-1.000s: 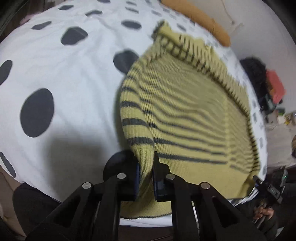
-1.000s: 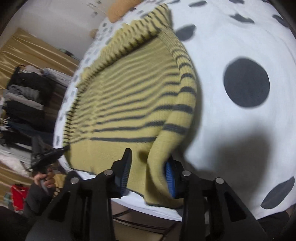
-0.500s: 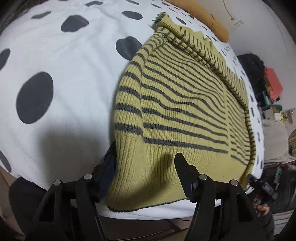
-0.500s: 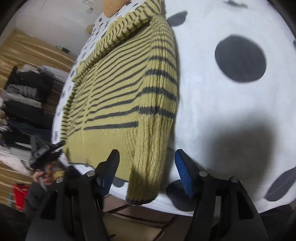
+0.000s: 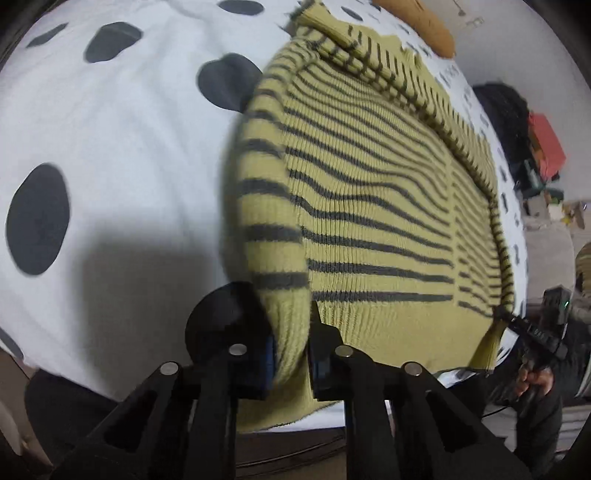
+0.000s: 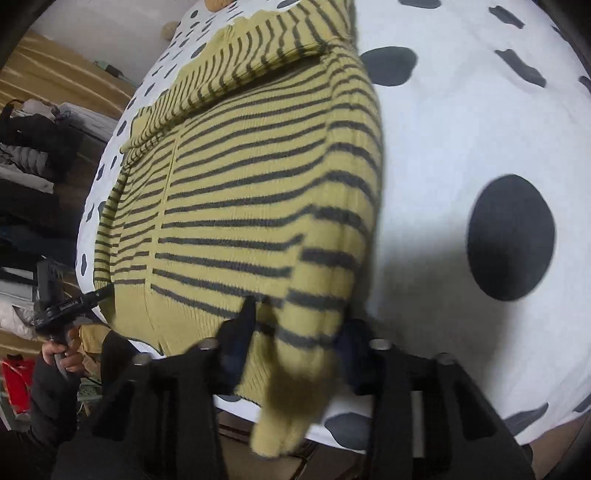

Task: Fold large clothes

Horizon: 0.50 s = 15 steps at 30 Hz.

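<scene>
A: Nearest us, what do we list?

B: Our left gripper (image 5: 290,350), jaws closing, pads pinched on the sweater's (image 5: 369,206) hem corner. Our right gripper (image 6: 295,332), jaws closing likewise, clamped on the opposite hem corner.

A: And beyond?

B: The yellow striped sweater lies spread on the white spotted bedcover (image 5: 129,147), collar farthest. An orange pillow (image 5: 424,22) sits beyond it.

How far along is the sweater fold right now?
Done: the striped sweater lies flat on the spotted bedspread, sleeves folded in. In hand: the left claw and right claw are closing on the hem-end corners. Left: carrying the hem up toward the collar.
</scene>
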Tool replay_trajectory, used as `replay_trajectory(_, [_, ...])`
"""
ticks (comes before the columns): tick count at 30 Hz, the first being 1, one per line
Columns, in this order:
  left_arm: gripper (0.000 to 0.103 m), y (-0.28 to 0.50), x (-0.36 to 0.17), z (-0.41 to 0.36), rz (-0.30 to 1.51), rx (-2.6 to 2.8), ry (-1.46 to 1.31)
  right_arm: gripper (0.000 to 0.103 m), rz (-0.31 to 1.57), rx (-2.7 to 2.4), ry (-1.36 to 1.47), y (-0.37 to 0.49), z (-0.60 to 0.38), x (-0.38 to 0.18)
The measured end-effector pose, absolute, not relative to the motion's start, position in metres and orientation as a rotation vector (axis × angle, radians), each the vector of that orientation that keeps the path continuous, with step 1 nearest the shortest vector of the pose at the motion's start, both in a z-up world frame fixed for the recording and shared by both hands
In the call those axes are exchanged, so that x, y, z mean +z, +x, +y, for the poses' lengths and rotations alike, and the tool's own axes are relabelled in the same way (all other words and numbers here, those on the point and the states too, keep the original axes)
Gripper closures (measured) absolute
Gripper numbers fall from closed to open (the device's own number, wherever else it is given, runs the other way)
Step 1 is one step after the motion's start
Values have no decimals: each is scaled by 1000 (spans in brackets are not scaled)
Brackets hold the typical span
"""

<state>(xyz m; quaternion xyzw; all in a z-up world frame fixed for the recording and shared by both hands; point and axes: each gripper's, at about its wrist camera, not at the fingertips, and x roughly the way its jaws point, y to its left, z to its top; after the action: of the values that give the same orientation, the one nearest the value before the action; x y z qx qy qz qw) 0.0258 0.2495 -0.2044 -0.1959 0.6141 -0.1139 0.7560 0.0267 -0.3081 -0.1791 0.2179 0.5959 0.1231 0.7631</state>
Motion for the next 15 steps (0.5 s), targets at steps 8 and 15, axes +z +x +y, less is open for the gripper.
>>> replay_trajectory(8, [92,11,-221,274,1345,-164,-464,72,1289,254,615,0,-332,-206])
replay_trajectory(15, [60,3,-222,267,1320,-237,-469,46,1217,340,689,-26,-321,-216])
